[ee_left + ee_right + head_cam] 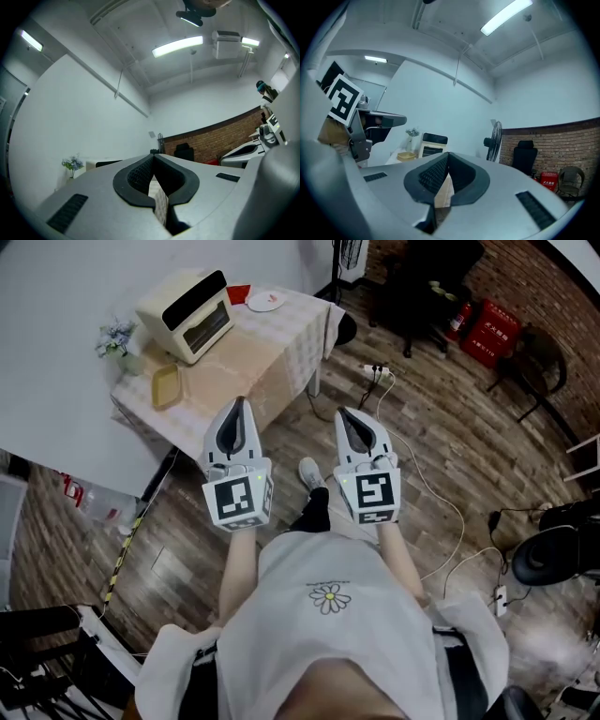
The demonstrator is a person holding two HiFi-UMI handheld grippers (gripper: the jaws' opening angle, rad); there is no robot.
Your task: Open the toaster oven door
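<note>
A cream toaster oven [187, 313] with a dark glass door stands at the back left of a table [272, 343], its door closed. The oven [432, 144] also shows far off in the right gripper view, past the jaw tips. My left gripper [240, 405] hovers over the table's near edge, shut with nothing in it. My right gripper [345, 414] is beside it over the wooden floor, also shut and empty. Both point toward the table and are well short of the oven. In the left gripper view the left gripper [153, 156] points at a white wall.
A yellow tray [166, 385] lies in front of the oven, and a small vase of flowers [116, 338] stands to its left. A white plate [265, 301] sits at the table's far end. Cables and a power strip [377, 371] lie on the floor. A fan [493, 140] and chairs stand to the right.
</note>
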